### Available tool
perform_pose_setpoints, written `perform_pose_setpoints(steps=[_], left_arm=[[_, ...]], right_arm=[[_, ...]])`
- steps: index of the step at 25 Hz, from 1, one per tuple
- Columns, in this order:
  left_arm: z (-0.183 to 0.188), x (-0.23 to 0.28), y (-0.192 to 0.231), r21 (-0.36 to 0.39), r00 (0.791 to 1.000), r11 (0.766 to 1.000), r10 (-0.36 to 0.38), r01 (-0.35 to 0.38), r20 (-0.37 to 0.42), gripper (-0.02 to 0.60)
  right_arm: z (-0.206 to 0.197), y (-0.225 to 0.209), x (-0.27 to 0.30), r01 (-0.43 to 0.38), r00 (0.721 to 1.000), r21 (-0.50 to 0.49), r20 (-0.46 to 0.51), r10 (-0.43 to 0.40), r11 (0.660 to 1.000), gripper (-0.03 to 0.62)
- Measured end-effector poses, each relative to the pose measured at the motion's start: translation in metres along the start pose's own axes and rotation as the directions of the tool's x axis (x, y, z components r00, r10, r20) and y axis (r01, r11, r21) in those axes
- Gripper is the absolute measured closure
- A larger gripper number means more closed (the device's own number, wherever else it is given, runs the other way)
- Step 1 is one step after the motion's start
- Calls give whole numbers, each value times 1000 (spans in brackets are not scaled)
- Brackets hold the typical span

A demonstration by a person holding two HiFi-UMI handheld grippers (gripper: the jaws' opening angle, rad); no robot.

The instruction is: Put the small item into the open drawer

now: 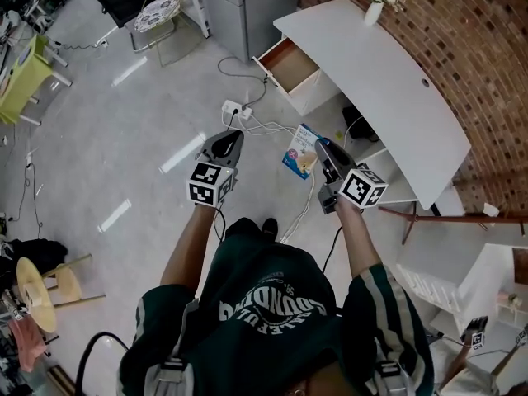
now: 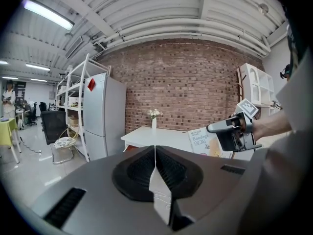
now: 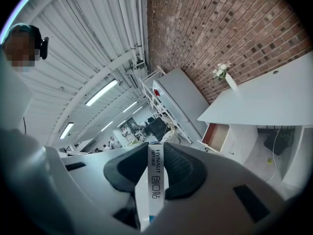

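**Bandage box clamped in right tongs, drawer open ahead**

Black ribbed pads of the right tongs (image 3: 155,148) are closed on a thin white cardboard box (image 3: 155,180), gripped edge-on so only its narrow side shows between them. That edge is printed "HYNAUT" above three Chinese characters. The tongs' shell around the pads is smooth grey plastic with dark slots.

The left tongs (image 2: 155,151) have the same ribbed pads, pressed flat together with nothing between them. From that side the box (image 2: 203,141) shows its broad face, white and light blue, with the word "Bandage" under a small line of print.

From the head view, both tongs are held out over the floor, well short of the desk. Each carries a cube of black-and-white square markers. The left tongs (image 1: 227,139) point ahead, empty. The right tongs (image 1: 322,148) hold the box (image 1: 299,151) by one edge, its flat rectangular face tilted upward.

Beyond them the drawer (image 1: 293,66) stands pulled out from the desk (image 1: 371,64): white outside, reddish-brown wood inside, a plain rectangular tray. The desk has a smooth white top with a curved front edge. A slim white vase (image 1: 375,7) of small pale flowers stands on its far end, against a red brick wall (image 1: 445,23).

A white power strip (image 1: 233,108) with trailing cables lies on the glossy pale-grey floor (image 1: 124,139).
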State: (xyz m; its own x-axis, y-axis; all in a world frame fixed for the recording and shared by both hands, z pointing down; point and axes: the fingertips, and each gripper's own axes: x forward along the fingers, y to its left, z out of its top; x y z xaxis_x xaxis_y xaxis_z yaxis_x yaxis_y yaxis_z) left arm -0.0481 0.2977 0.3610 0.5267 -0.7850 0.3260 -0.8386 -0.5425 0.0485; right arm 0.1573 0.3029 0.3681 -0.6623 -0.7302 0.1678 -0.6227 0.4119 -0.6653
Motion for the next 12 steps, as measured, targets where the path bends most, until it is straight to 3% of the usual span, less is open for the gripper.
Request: perform_pose_setpoints(steps=[12], left_arm=[[6,25,32,-9,1000,1000,26,-26,7,561]], right_arm=[[14,-12,43,-20,1000,-8,-24,20,1000,487]])
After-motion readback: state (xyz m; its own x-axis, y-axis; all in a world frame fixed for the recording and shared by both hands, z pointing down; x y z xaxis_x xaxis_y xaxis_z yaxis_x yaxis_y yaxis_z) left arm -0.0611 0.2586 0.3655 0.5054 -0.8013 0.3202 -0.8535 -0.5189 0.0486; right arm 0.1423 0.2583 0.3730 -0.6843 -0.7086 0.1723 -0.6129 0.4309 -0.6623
